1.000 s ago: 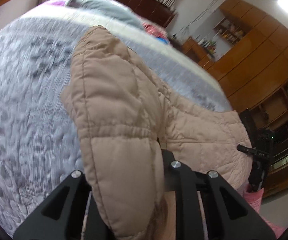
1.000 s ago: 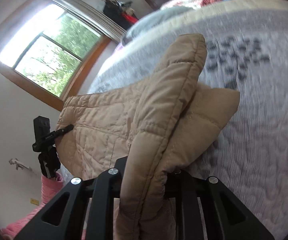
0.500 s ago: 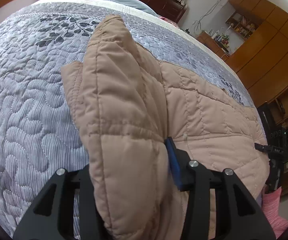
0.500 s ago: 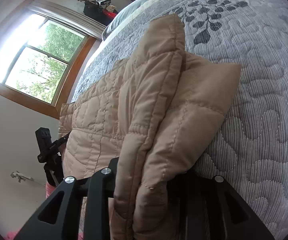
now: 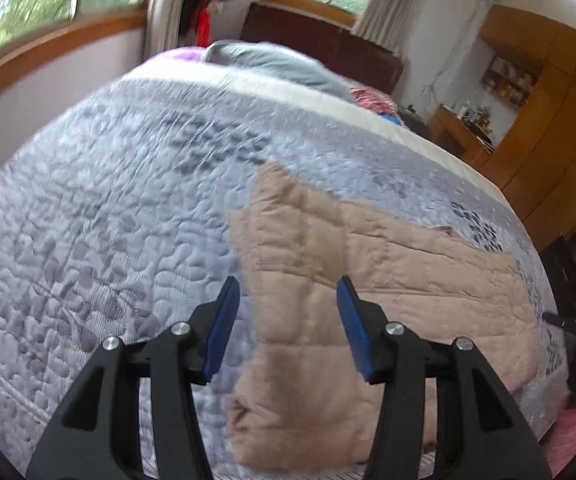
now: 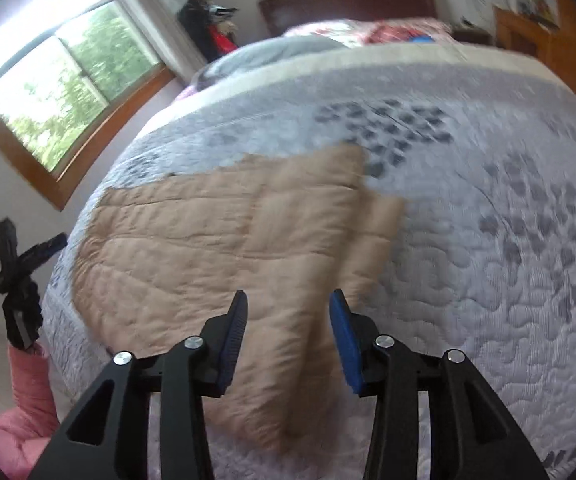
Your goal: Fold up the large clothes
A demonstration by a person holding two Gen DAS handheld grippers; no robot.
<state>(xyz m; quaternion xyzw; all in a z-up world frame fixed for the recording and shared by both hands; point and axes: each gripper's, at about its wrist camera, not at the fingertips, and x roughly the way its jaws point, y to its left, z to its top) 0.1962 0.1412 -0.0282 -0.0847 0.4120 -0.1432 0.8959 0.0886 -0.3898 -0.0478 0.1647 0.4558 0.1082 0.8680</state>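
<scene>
Beige quilted padded jacket (image 5: pixel 368 280) is lying flat on the grey-lilac quilted bedspread with a dark leaf print (image 5: pixel 107 220), and it is occupying the centre to lower right of the left wrist frame. In the right wrist frame the same jacket (image 6: pixel 207 248) is spreading from the centre toward the lower left, with a folded layer lying along its right edge and a narrower flap showing just beyond it.

Left tool (image 5: pixel 288 320) is sitting at the lower centre of its frame. Its jaws are opening, with blue pads facing each other; nothing is clamped between them, and the jacket is showing beneath the gap. Whether the tips are touching the fabric cannot be told, as the picture is blurred.

Right tool (image 6: pixel 285 324) is sitting at the lower centre of its frame. Its jaws are also opening, and no fabric is being gripped; the folded edge of the jacket is showing beneath the gap.

Grey pillow (image 5: pixel 271 64) is resting at the head of the bed, in the upper centre of the left wrist frame, in front of a dark wooden headboard (image 5: pixel 328 48). Wooden-framed window (image 6: pixel 59 92) is filling the upper left of the right wrist frame. Orange-brown wooden cabinets (image 5: pixel 548 120) are standing at the upper right of the left wrist frame. Pink cloth (image 6: pixel 27 420) is lying at the lower left of the right wrist frame.
</scene>
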